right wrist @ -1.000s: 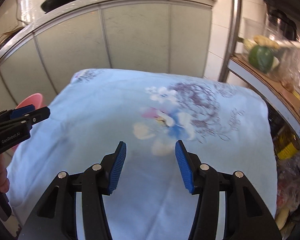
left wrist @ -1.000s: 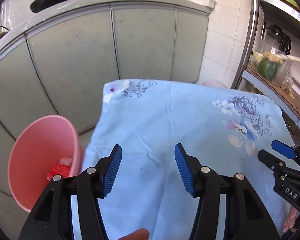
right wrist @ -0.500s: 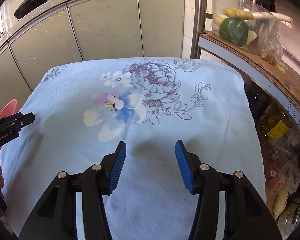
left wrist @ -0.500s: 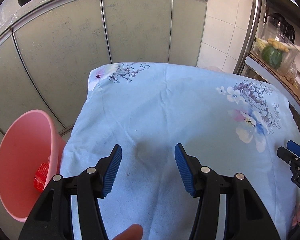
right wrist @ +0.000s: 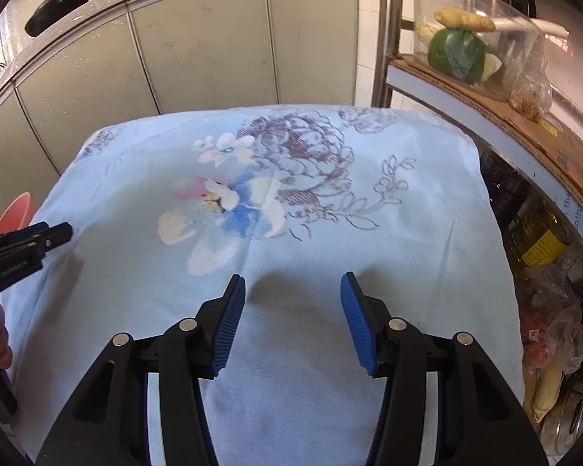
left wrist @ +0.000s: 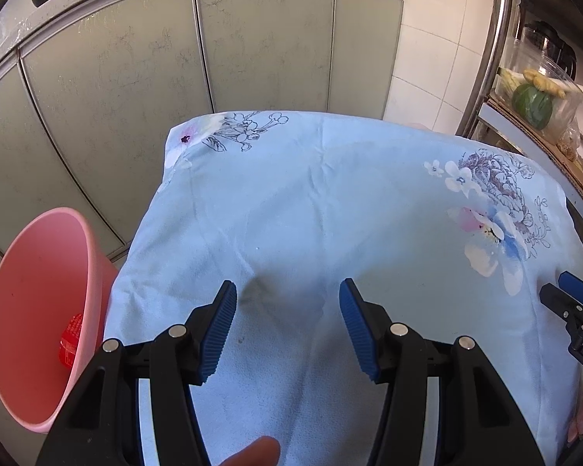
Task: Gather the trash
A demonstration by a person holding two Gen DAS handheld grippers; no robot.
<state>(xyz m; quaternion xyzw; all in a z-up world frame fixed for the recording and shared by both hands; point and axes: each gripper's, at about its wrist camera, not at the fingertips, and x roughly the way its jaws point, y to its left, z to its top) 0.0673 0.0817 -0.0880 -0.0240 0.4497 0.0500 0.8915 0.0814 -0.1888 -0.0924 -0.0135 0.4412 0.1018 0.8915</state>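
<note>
Having dropped nearer cloth (left wrist: pixel 330 213), grippers (left wrist: pixel 287 322)

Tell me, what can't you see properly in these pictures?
- Under the blue flowered cloth: covered in both views.
- Pink bin: its bottom is cut off; in the right view, only a sliver shows.
- Red thing inside the bin: half hidden by the rim, too small to name.

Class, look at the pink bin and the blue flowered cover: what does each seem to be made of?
Pink bin: probably moulded plastic, with a smooth, evenly coloured wall and a soft sheen. Blue flowered cover: looks like woven fabric, matte, with creases and a printed floral pattern.
</note>
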